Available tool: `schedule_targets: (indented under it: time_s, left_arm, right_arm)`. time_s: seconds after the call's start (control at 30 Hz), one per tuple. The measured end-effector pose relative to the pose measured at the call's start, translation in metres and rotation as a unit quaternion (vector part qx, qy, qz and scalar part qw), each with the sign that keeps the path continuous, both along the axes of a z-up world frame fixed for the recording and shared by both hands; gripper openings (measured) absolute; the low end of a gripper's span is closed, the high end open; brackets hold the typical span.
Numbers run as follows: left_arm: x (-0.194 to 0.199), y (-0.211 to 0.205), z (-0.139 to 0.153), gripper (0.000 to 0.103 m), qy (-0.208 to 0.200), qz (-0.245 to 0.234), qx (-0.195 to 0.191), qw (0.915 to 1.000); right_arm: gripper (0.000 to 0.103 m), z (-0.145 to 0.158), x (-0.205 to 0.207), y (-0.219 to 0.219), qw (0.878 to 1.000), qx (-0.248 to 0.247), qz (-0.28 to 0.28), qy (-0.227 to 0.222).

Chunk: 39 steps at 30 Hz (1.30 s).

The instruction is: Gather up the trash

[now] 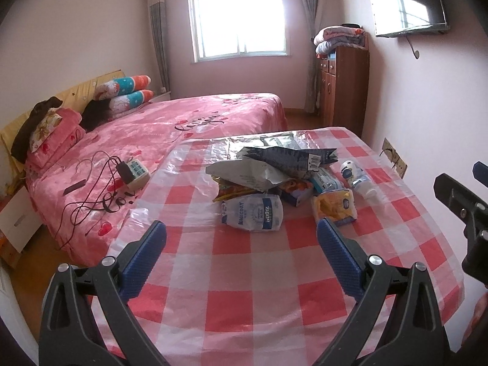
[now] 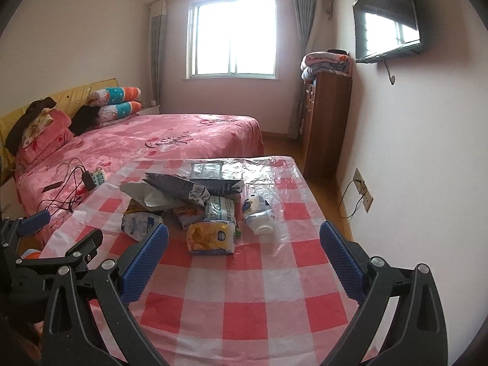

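A heap of trash lies on the red-and-white checked table (image 1: 259,274) (image 2: 259,289). Nearest me are a white MAGICDAY packet (image 1: 253,213) (image 2: 138,224), a yellow snack bag (image 1: 335,209) (image 2: 212,239) and a small white bottle on its side (image 1: 358,178) (image 2: 259,216). A dark foil bag (image 1: 289,157) (image 2: 183,187) and a crumpled grey wrapper (image 1: 244,175) top the heap. My left gripper (image 1: 241,235) hovers open just short of the MAGICDAY packet, holding nothing. Also open and holding nothing, my right gripper (image 2: 244,238) sits near the yellow bag.
A pink bed (image 1: 167,128) (image 2: 152,140) with a power strip and cables (image 1: 122,177) lies left of the table. A wooden cabinet (image 1: 344,88) (image 2: 326,125) and a wall TV (image 2: 387,18) are on the right. A flat clear-plastic pack (image 1: 274,141) lies at the table's far end.
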State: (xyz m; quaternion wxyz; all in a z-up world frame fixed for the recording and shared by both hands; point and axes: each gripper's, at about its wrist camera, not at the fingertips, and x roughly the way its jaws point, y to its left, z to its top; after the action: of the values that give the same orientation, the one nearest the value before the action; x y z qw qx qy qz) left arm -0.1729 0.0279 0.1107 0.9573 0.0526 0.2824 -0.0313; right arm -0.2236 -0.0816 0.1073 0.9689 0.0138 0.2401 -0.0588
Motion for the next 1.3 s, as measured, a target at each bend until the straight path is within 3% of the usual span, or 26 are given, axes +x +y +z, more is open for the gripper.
schedule_targets:
  time_s: [0.33, 0.67, 1.3]
  left_arm:
    - [-0.005, 0.004, -0.001, 0.099, 0.007, 0.003, -0.010, 0.9999]
    - [0.002, 0.011, -0.014, 0.099, 0.039, 0.005, -0.035, 0.9986]
    - [0.026, 0.010, -0.053, 0.099, 0.086, -0.006, -0.048, 0.9951]
  right_arm:
    - [0.098, -0.001, -0.005, 0.002, 1.000, -0.001, 0.001, -0.003]
    - [0.098, -0.011, -0.005, 0.001, 1.000, 0.007, 0.007, 0.011]
    - [0.098, -0.069, 0.031, -0.016, 0.996, 0.028, 0.016, 0.078]
